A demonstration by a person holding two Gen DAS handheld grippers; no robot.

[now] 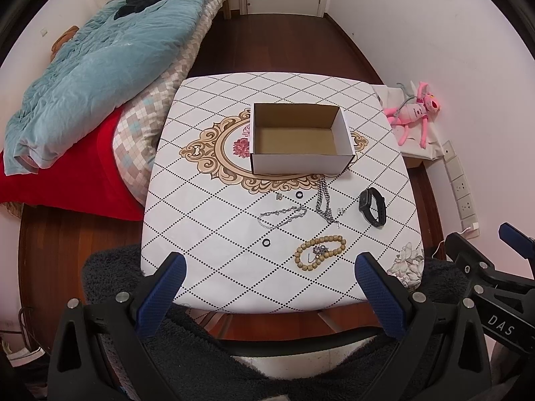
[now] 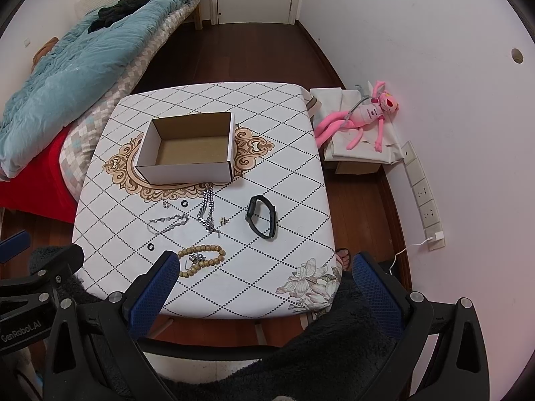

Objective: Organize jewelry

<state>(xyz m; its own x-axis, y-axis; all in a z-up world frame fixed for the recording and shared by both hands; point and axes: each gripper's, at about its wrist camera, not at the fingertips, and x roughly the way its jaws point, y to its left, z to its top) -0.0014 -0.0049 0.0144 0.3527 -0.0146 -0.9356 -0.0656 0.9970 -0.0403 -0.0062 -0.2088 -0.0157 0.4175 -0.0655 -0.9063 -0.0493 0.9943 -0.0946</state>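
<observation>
An open, empty white cardboard box (image 1: 301, 163) (image 2: 187, 172) stands mid-table. In front of it lie a thick silver chain (image 1: 325, 202) (image 2: 207, 212), a thin silver chain (image 1: 282, 215) (image 2: 169, 222), a black watch (image 1: 372, 206) (image 2: 261, 217), a wooden bead bracelet (image 1: 319, 251) (image 2: 200, 260) with a small silver piece inside it, two black rings (image 1: 298, 194) (image 1: 265, 243) and small earrings (image 1: 278, 196). My left gripper (image 1: 271, 269) is open and empty, above the table's near edge. My right gripper (image 2: 264, 269) is open and empty, beside it on the right.
The small table (image 1: 207, 227) (image 2: 301, 180) has a patterned white cloth. A bed with a teal quilt (image 1: 100, 60) stands to the left. A pink plush toy (image 1: 414, 110) (image 2: 364, 113) lies on a cloth-covered box by the right wall. Wall sockets (image 2: 424, 197) are on the right.
</observation>
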